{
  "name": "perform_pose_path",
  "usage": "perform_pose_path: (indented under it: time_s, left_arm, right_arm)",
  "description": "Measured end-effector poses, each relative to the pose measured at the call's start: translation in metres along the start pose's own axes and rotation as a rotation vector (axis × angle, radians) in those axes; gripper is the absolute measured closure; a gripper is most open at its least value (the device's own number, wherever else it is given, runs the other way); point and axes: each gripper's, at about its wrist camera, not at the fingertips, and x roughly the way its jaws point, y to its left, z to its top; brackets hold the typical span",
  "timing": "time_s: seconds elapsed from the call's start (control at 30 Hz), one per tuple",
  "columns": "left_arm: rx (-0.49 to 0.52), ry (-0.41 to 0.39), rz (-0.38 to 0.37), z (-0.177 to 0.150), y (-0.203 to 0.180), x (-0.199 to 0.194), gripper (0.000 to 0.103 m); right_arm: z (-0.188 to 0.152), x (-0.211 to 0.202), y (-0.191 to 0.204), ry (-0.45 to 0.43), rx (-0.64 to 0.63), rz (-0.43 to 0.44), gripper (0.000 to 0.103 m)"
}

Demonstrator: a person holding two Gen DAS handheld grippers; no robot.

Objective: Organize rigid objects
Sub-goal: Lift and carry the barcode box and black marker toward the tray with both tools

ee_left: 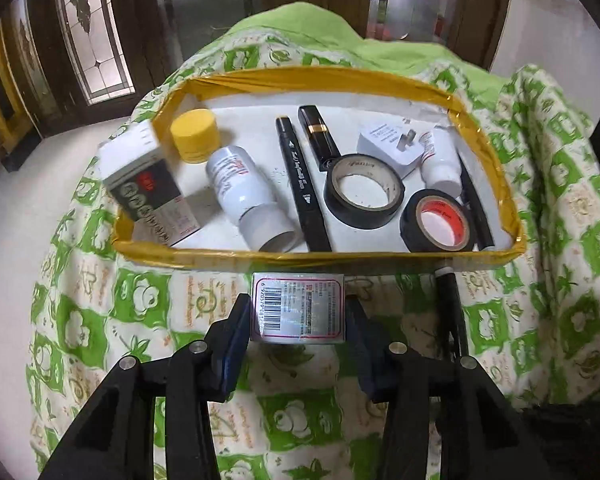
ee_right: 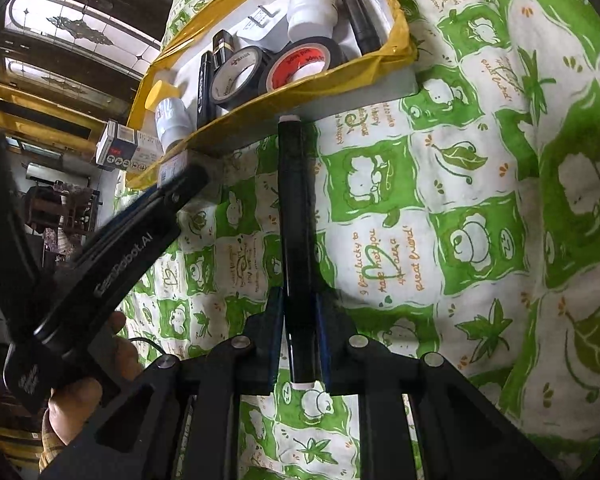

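Observation:
A small silver box with a barcode (ee_left: 298,308) sits between the blue pads of my left gripper (ee_left: 298,314), which is shut on it, just short of the near rim of the yellow-taped tray (ee_left: 300,258). My right gripper (ee_right: 300,320) is shut on a long black marker (ee_right: 296,240) that points at the tray's near rim (ee_right: 260,116); its white tip almost touches the rim. The same marker (ee_left: 450,300) shows at the right of the left wrist view.
In the tray lie a yellow-capped jar (ee_left: 194,136), a white bottle (ee_left: 244,196), a black marker (ee_left: 302,184), a lipstick (ee_left: 318,136), two tape rolls (ee_left: 364,190) (ee_left: 438,220), a white charger (ee_left: 396,144) and a small bottle (ee_left: 440,164). A grey box (ee_left: 152,192) leans on the left rim. A green patterned cloth (ee_right: 460,200) covers the surface.

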Motion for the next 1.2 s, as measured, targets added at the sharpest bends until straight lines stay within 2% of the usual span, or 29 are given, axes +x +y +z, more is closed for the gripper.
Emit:
perform_pose_path:
  time_s: [0.17, 0.33, 0.63, 1.2]
  left_arm:
    - [0.052, 0.004, -0.011, -0.025, 0.001, -0.020, 0.055]
    - [0.030, -0.004, -0.009, -0.054, 0.005, -0.030, 0.055]
    - [0.053, -0.054, 0.021, -0.052, 0.002, -0.026, 0.055]
    - [0.069, -0.075, 0.005, -0.053, 0.001, -0.023, 0.055]
  right_arm:
    - [0.005, -0.001, 0.002, -0.032, -0.017, -0.014, 0.088]
    - [0.011, 0.003, 0.010, -0.068, -0.073, -0.061, 0.088]
    - [0.001, 0.009, 0.019, -0.100, -0.137, -0.115, 0.089]
    - [-0.016, 0.017, 0.044, -0.148, -0.242, -0.204, 0.089]
